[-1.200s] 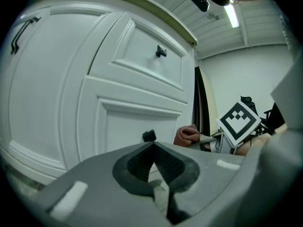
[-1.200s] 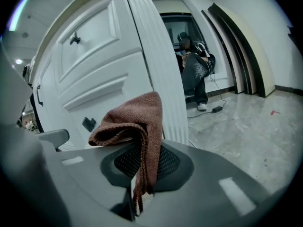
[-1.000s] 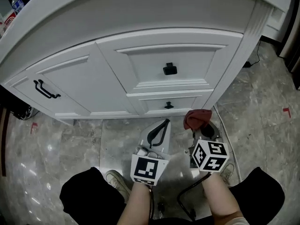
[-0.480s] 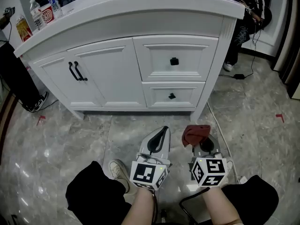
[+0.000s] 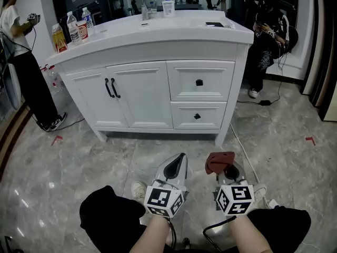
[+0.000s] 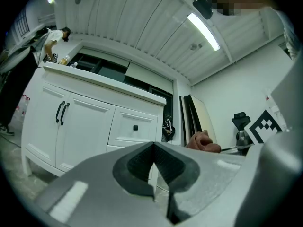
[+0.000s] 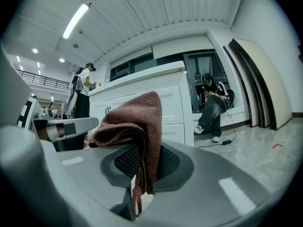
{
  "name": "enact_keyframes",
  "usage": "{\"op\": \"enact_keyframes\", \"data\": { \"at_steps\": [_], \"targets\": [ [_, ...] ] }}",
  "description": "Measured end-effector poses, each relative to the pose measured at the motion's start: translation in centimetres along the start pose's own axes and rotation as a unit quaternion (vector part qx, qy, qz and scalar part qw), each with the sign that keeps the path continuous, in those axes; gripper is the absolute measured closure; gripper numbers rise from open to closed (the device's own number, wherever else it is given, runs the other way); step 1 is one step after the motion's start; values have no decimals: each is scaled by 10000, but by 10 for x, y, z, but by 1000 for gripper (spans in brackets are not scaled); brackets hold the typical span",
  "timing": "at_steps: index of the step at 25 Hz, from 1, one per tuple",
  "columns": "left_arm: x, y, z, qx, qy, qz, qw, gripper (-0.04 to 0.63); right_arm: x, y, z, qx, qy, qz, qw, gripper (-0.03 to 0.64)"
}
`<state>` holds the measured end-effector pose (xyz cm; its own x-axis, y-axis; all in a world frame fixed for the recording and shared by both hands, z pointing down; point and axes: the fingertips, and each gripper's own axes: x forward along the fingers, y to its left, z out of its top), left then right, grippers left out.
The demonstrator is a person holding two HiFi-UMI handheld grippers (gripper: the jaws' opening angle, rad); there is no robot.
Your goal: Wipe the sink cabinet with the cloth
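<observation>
Fingers of the right gripper (image 5: 226, 167): clamped on the cloth (image 5: 219, 161), a brown fold bunched above the pads and a thin tail hanging down between them. Fingers of the left gripper (image 5: 178, 163): pressed together, nothing in them.

Both grippers low and side by side, well apart from the sink cabinet (image 5: 152, 54), bare marble floor (image 5: 105, 157) between. Both pointed at the cabinet's front, cloth leading. Cloth straight out from the cabinet's right half, opposite the two stacked drawers (image 5: 184, 83). Empty gripper out from the cabinet's middle, just right of the paired doors (image 5: 139, 96). Neither clearly nearer the cabinet, but the right one the working side, being the one with the cloth. Long axis of the cabinet crosswise to the jaws, front panels upright and facing them.

Judging from that: wiping not yet begun. Calls next for a straight carry forward across the gap, probably with a step in, then flat-on contact with the bunched fold rather than the pad edges. Likely meets the drawer fronts and their dark knobs (image 5: 199, 82) first; worth minding that the hanging tail could snag one. Countertop (image 5: 174, 28) over the cabinet probably out of easy reach from so low.
</observation>
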<state>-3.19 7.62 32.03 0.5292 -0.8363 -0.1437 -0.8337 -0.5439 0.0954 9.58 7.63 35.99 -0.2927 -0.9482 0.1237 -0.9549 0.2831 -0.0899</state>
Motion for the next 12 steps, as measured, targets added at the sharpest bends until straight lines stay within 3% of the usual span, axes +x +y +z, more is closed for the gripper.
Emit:
{"op": "enact_keyframes", "data": {
  "at_steps": [6,12],
  "targets": [
    [-13,-26,4,241,74,-206,9995,595,-13,15,12,-25,-132,29,9999,538],
    [-17,-28,11,253,-19,-257,9993,595,-13,20,20,43,-228,-4,9997,540]
  ]
}}
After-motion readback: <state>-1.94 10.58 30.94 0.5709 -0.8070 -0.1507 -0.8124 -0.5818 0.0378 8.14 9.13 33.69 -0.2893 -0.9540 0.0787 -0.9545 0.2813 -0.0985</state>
